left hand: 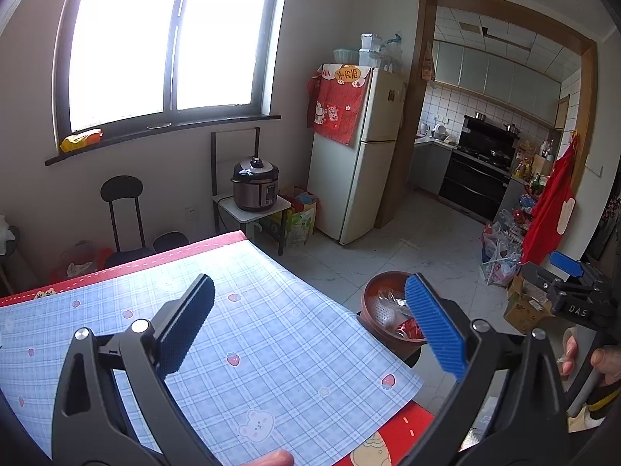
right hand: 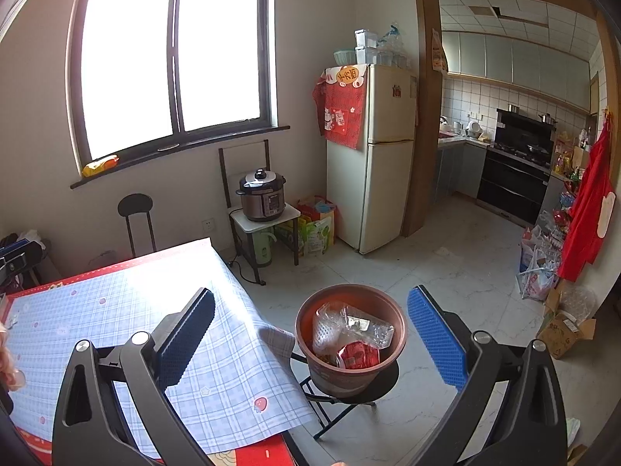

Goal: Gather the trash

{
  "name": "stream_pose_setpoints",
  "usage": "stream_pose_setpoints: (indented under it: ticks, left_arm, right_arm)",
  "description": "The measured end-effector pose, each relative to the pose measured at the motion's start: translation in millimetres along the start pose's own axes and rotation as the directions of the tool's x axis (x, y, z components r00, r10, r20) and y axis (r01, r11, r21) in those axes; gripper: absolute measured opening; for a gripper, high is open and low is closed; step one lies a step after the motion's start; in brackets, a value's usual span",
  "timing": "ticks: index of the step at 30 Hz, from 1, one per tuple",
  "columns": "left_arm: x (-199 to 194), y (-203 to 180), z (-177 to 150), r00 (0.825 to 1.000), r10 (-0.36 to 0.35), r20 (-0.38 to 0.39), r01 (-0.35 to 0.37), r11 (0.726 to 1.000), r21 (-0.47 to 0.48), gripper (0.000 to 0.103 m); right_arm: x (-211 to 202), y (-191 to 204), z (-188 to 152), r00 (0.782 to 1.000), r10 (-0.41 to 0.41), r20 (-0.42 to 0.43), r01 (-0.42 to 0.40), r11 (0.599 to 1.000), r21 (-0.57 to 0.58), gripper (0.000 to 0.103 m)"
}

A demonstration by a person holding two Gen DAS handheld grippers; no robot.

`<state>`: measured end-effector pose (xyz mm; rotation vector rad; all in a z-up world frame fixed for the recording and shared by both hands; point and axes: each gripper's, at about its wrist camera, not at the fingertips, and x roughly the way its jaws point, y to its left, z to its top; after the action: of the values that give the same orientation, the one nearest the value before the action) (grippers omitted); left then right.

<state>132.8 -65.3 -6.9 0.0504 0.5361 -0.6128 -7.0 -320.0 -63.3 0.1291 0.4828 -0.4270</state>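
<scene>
A brown round bin (right hand: 351, 365) stands on a black stool beside the table's right edge. It holds clear plastic wrappers (right hand: 351, 328) and a red packet (right hand: 359, 354). The bin also shows in the left wrist view (left hand: 378, 320), partly behind a blue pad. My left gripper (left hand: 310, 324) is open and empty above the blue plaid tablecloth (left hand: 252, 334). My right gripper (right hand: 310, 330) is open and empty, held above the table edge and the bin. The right gripper's body shows at the right in the left wrist view (left hand: 570, 291).
A rice cooker (right hand: 262, 194) sits on a small side table by the wall. A white fridge (right hand: 382, 155) stands beyond it, next to the kitchen doorway. Bags and a cardboard box (right hand: 562, 330) lie along the right wall. A black stool (right hand: 136, 217) stands behind the table.
</scene>
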Motion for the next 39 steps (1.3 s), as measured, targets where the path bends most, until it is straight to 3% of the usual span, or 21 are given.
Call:
stream_pose_setpoints:
  ticks: [15,39]
  left_arm:
    - [4.3,-8.2,1.8,1.000,-0.025,-0.006,0.025,0.999,0.022,0.097]
    - [4.6,-16.2,2.9,0.999,-0.029,-0.016,0.030,0.999,0.026,0.097]
  right_arm:
    - [0.9,-8.7,-2.0,0.999,-0.042,-0.009,0.043,0.998,0.042,0.098]
    - [0.9,-22.6,-7.3,0.999,-0.041,-0.023,0.043,0.996,0.079,0.098]
